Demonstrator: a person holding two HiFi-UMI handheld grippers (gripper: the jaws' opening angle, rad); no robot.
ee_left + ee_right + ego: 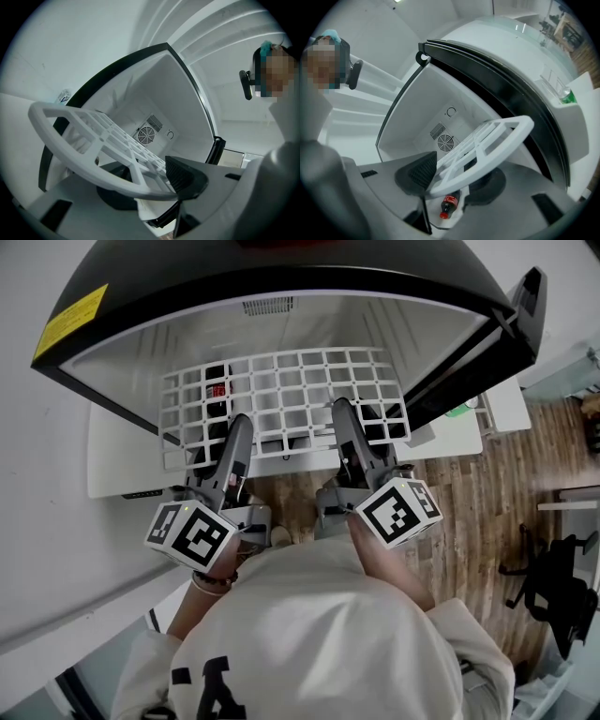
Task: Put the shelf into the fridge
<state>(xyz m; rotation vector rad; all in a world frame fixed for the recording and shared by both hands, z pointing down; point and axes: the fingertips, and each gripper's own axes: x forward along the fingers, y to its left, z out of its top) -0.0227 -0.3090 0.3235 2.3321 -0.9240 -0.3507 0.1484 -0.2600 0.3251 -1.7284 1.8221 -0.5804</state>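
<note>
- The fridge (281, 277) stands with its door (525, 296) swung wide to the right. This leaves the whole width of the white interior free for the shelf.
- The white grid shelf (302, 388) is at the mouth of the fridge. Its far part reaches over the interior, while its near rim is outside and not yet pushed home.
- The left gripper (239, 427) is clamped on the near rim toward the left side. The left gripper view shows the rim (80, 163) running between its two pads (180, 173).
- The right gripper (342, 413) is likewise closed on the near rim (495, 153), toward the right side.
- The two grips sit apart along one edge. In my judgement this keeps the wide, light panel from twisting or sagging at one corner as it goes in.
- The shelf is held roughly level and pointed at the rear wall with its round vent (445, 141), which suits sliding it straight back.
- A cola bottle (449, 205) lies on the fridge floor beneath the grid, so the shelf has to pass above it.
- I cannot tell whether the shelf's side edges already rest on any ledges.
</note>
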